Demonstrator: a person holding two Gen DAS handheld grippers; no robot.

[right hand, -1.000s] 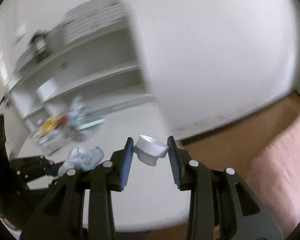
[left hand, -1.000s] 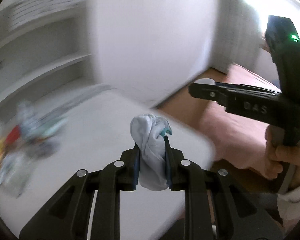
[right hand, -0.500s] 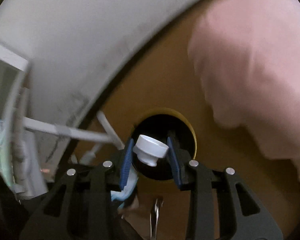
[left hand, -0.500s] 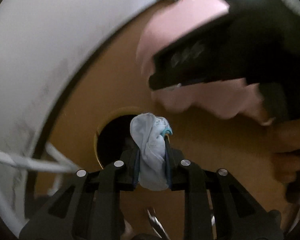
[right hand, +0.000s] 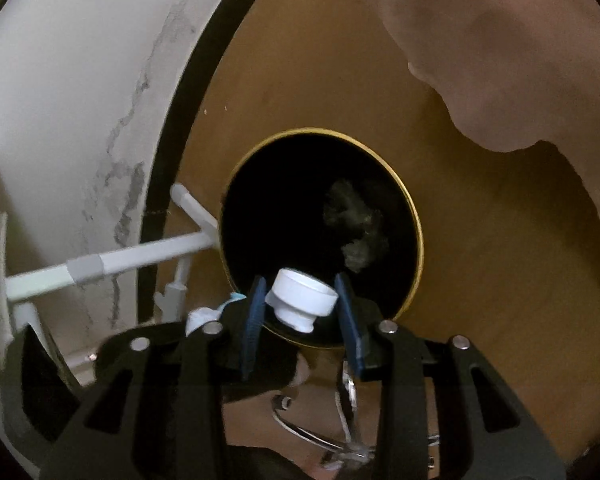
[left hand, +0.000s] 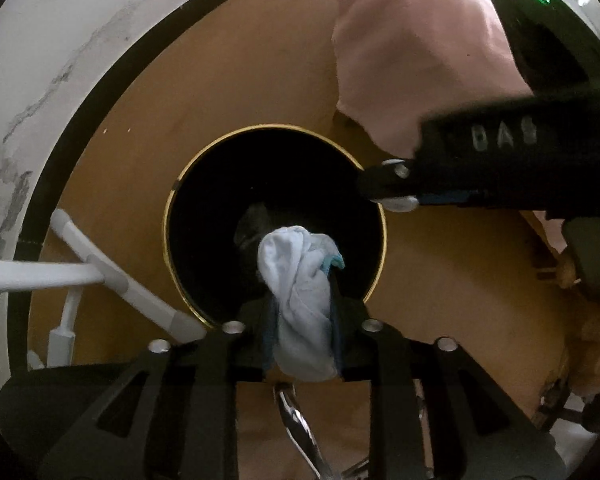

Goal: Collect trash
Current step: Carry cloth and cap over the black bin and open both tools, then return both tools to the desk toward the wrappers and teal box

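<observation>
The crumpled tissue (left hand: 300, 304), soft and light, is sitting between the left claw (left hand: 302, 320) pads over the bin (left hand: 172, 216) mouth; any fold would serve as a hold. The jaws have just been opening, yet both pads are still touching it. The small white cup (right hand: 302, 300), stiff and light, is hanging above the bin rim between the right claw (right hand: 302, 312) pads. Its jaws have just been opening and are now standing clear of its sides.
</observation>
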